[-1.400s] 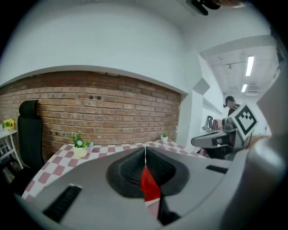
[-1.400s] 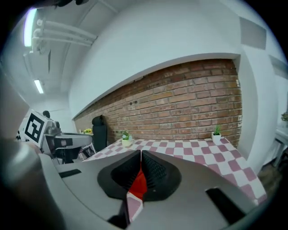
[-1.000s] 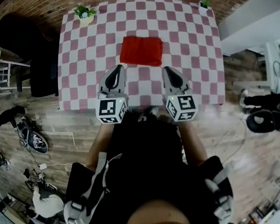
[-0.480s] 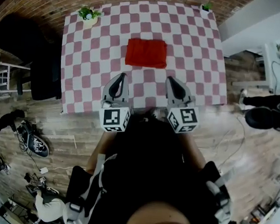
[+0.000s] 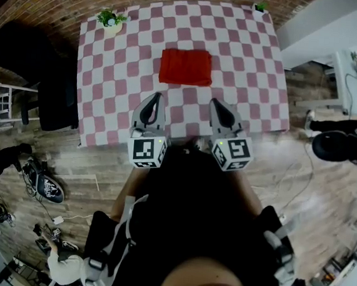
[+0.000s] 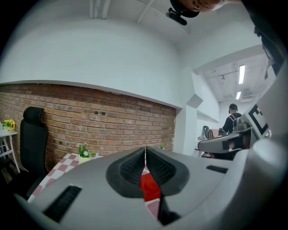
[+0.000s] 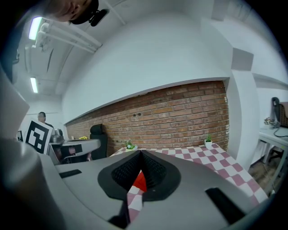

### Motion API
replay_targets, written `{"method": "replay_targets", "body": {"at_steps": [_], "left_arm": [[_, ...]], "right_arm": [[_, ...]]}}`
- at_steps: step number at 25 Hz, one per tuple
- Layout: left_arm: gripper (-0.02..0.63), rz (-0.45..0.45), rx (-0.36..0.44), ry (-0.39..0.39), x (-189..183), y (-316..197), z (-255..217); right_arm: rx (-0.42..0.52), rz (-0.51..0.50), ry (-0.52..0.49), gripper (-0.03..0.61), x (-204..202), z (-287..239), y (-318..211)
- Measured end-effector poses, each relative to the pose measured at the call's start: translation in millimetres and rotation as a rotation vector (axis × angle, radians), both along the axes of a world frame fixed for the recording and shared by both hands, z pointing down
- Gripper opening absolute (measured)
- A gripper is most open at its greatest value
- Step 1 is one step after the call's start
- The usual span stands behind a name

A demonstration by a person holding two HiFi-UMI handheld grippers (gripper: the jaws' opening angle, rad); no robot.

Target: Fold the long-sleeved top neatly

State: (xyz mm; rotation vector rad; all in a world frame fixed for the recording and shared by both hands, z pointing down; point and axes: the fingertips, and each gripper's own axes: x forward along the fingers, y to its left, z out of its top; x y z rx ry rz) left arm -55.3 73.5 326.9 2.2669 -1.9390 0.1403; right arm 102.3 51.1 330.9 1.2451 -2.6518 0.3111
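Nearest to the person, the left gripper [image 5: 153, 102] and the right gripper [image 5: 219, 107] are side by side on the near side of the long-sleeved top [image 5: 186, 67], not touching it. The fingers [image 6: 133, 169] of the left one are pressed together on nothing, and so are the right one's fingers [image 7: 126, 173]. The red top lies folded into a flat rectangle on the checkered bench [image 5: 260, 78], and beyond it a potted plant [image 5: 109, 19] stands to its far left and a smaller plant [image 5: 261, 6] to its far right.
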Motion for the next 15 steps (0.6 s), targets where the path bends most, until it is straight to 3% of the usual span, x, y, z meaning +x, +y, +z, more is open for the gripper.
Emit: {"method": "replay_targets", "body": {"at_steps": [15], "left_arm": [[0.011,-0.021,-0.006,0.052,2.0,2.9,-4.0]], "right_arm": [[0.002,0.002,0.003,0.009,0.9,-2.6,4.1]]}}
